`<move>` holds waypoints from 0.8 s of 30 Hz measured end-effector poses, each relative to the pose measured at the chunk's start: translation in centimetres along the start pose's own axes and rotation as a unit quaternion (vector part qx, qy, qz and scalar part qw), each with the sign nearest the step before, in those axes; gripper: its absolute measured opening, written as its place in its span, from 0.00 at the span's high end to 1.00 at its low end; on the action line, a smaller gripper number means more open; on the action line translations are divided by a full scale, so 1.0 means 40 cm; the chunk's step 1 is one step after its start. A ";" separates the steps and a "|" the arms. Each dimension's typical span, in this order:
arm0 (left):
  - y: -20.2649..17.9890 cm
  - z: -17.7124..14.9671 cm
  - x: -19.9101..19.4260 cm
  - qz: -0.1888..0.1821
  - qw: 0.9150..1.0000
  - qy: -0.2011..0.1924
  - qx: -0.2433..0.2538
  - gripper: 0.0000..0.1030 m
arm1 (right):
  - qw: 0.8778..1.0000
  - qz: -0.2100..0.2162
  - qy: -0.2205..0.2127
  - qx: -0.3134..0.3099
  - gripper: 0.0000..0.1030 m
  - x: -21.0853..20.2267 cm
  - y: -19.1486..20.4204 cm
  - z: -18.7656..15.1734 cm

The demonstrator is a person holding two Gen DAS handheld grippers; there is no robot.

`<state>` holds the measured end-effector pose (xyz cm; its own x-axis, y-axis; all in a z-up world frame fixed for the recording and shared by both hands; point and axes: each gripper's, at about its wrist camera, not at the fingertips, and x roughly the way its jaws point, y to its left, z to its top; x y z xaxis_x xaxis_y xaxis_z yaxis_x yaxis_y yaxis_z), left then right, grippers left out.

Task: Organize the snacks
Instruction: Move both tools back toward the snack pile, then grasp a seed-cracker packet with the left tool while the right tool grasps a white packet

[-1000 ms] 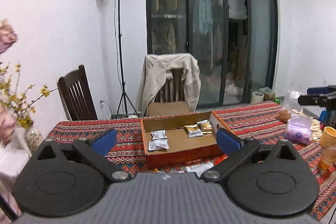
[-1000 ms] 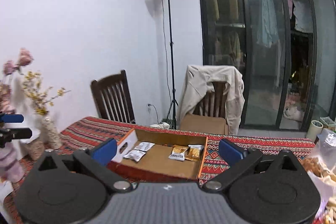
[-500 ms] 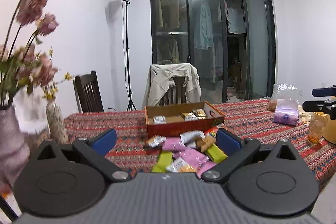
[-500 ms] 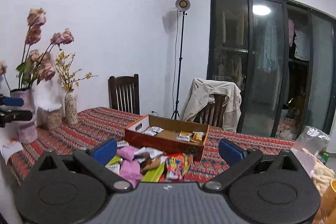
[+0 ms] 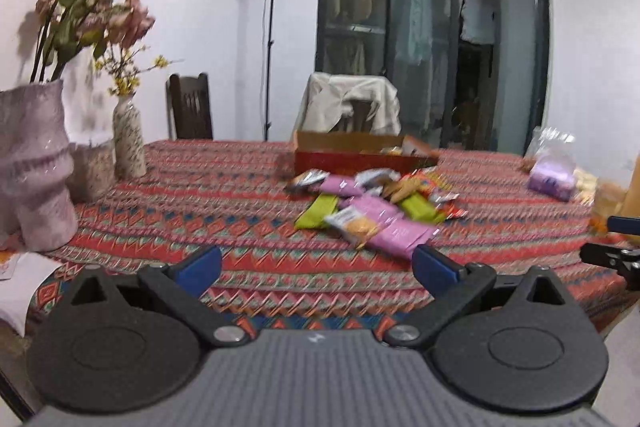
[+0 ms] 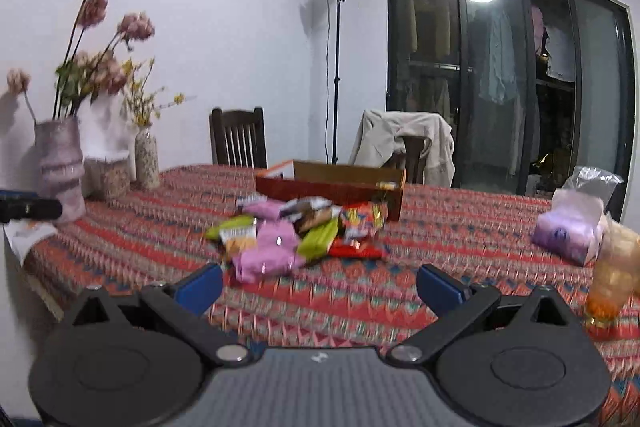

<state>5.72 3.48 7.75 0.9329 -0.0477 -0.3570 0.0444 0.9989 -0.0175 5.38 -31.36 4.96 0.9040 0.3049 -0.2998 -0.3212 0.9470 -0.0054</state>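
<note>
A loose pile of snack packets [image 5: 372, 207] [image 6: 296, 231] in pink, green, red and silver lies mid-table on the patterned cloth. Behind the pile stands a shallow cardboard box [image 5: 360, 153] [image 6: 332, 189] with a few packets inside. My left gripper [image 5: 316, 267] hangs open over the table's near edge, short of the pile, with nothing between its blue pads. My right gripper [image 6: 320, 285] is also open and empty, just short of the pile. The other gripper's black tip shows at the right edge [image 5: 612, 255] of the left wrist view and at the left edge [image 6: 28, 209] of the right wrist view.
Vases with dried flowers [image 5: 36, 163] [image 6: 60, 167] stand at the table's left end. A plastic bag with a purple pack [image 5: 552, 175] [image 6: 572, 227] and an orange glass [image 6: 612, 279] sit at the right. Two chairs [image 6: 240, 139], one draped with a jacket [image 6: 404, 143], stand behind the table.
Both grippers have pulled back and dropped from close above the box to the table's near edge. The snack pile has come into view. Both stayed open.
</note>
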 end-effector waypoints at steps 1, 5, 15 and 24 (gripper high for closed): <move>0.000 -0.010 0.010 0.007 1.000 0.006 0.001 0.00 | 1.000 -0.002 0.005 -0.001 0.00 0.009 0.006 -0.016; 0.006 -0.038 0.045 0.007 0.999 0.029 -0.011 0.00 | 1.000 -0.007 0.026 -0.001 0.00 0.052 0.022 -0.056; 0.005 -0.046 0.200 0.011 0.996 0.082 -0.038 0.00 | 0.999 -0.008 0.035 0.015 0.00 0.166 -0.004 -0.071; -0.040 0.027 0.462 -0.012 0.985 0.129 -0.111 0.00 | 0.998 -0.020 0.053 0.036 0.00 0.289 -0.068 -0.037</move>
<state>23.28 1.00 2.18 0.8094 -0.0992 -0.5788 -0.0402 0.9740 -0.2231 16.26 -30.56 0.08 0.8793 0.2571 -0.4008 -0.2602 0.9644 0.0476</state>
